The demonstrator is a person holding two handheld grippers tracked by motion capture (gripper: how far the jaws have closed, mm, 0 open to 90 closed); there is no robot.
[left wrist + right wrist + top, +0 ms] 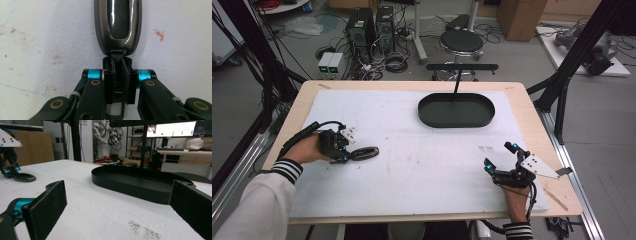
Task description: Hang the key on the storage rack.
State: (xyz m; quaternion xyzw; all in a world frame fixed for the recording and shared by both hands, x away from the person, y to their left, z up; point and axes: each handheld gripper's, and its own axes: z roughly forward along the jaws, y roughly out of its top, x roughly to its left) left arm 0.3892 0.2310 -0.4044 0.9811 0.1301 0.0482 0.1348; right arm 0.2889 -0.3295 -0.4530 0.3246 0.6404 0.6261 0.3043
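The left gripper (117,75) pinches the near end of a dark oval key fob (118,25) lying flat on the worktop (422,165) (white-covered); the right gripper (117,205) stands spread wide, well apart.

- The oval object (364,152) lies on the table's (412,165) left side.
- The tray (456,110) sits farther back, right of centre, well apart from it.

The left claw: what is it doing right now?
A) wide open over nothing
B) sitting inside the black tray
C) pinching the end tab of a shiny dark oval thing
C: in the left gripper view, the left claw is closed on the end tab of the shiny dark oval metal object.
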